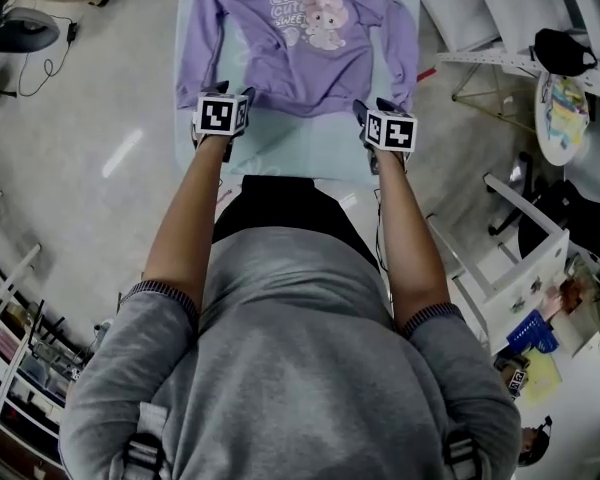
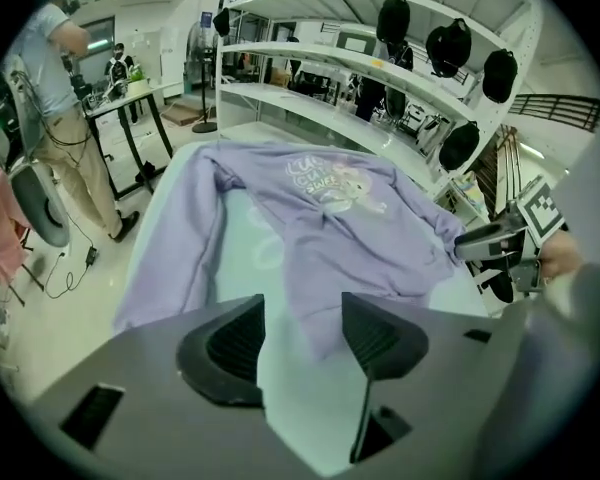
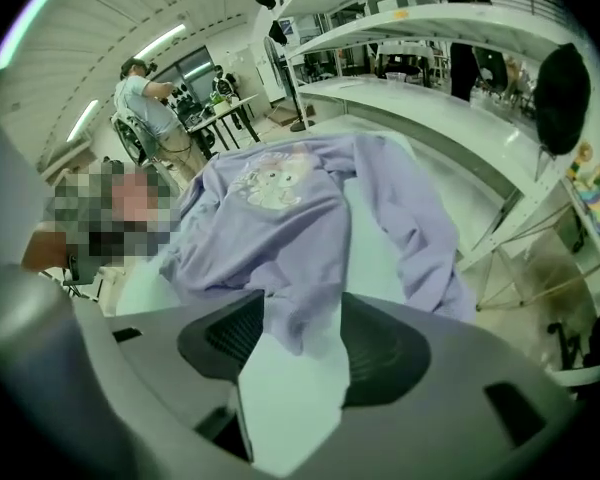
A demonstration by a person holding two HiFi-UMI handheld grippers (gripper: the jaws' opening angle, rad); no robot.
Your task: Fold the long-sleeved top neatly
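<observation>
A lilac long-sleeved top point(image 1: 300, 43) with a cartoon print lies spread front-up on the pale green table point(image 1: 280, 158), its sleeves running down both sides. My left gripper point(image 1: 223, 103) is at the hem's left corner and my right gripper point(image 1: 382, 116) at the hem's right corner. In the left gripper view the jaws point(image 2: 302, 343) stand open, with the hem's corner point(image 2: 320, 313) lying between them, untouched by the pads. The right gripper point(image 3: 298, 346) is open too, and a point of lilac hem point(image 3: 302, 308) reaches into its gap.
White curved shelves point(image 2: 380, 78) carrying dark headsets stand beyond the table. People work at a desk point(image 2: 130, 93) at the far left. A white rack and cluttered stands point(image 1: 520, 268) are to my right, and floor cables point(image 1: 50, 58) lie to my left.
</observation>
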